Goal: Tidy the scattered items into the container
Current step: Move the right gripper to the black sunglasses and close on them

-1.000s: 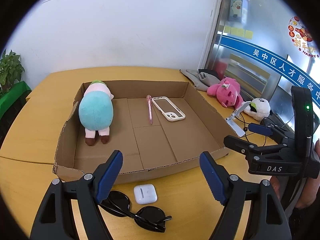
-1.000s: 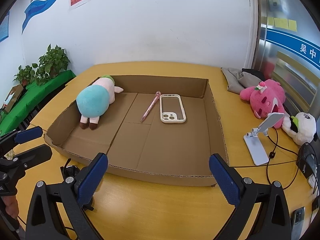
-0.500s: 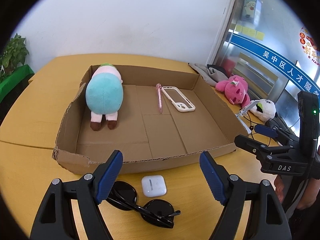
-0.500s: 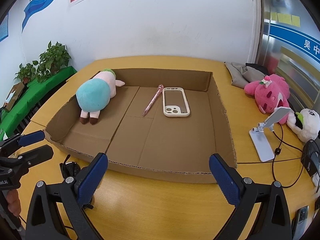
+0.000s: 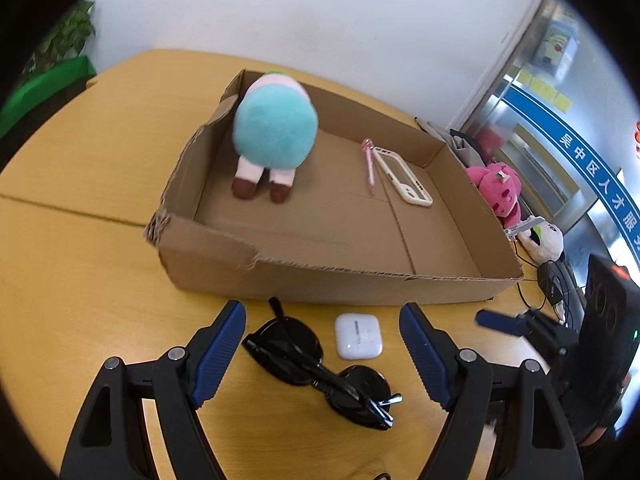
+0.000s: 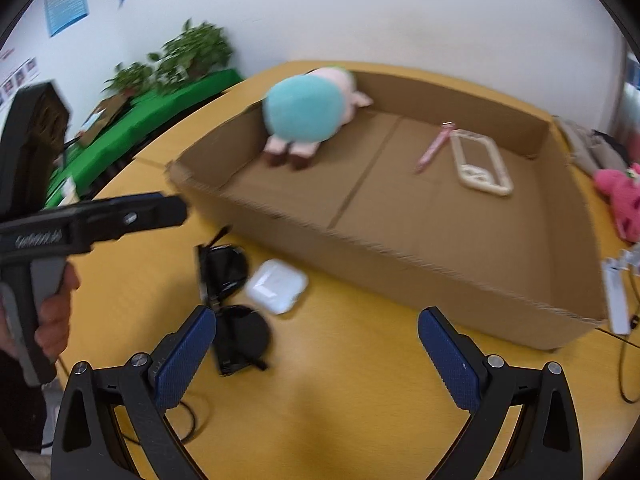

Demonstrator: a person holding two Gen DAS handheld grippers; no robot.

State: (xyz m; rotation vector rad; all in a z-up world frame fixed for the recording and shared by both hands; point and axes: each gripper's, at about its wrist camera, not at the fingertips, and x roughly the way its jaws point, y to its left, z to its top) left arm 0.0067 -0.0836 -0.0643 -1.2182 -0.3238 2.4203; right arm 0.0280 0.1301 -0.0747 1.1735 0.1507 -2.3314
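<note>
A shallow cardboard box (image 5: 320, 280) (image 6: 400, 268) sits on the yellow table. Inside lie a teal plush (image 5: 276, 132) (image 6: 304, 114), a pink pen (image 5: 370, 168) (image 6: 434, 148) and a white phone case (image 5: 404, 182) (image 6: 480, 168). In front of the box lie black sunglasses (image 5: 316, 368) (image 6: 228, 296) and a white earbud case (image 5: 357, 336) (image 6: 276, 286). My left gripper (image 5: 324, 352) is open, with the sunglasses and the case between its fingers. My right gripper (image 6: 318, 356) is open and empty, just right of the sunglasses.
A pink plush (image 5: 498, 190) (image 6: 622, 200), a panda plush (image 5: 546, 240), a phone stand (image 6: 616, 292) and cables lie right of the box. Grey cloth (image 5: 456, 140) lies at the far right corner. Plants (image 6: 176, 60) stand beyond the table's left edge.
Both grippers have swung left and tilted down toward the table in front of the box. The sunglasses and earbud case now sit between the left fingers. Nothing was grasped.
</note>
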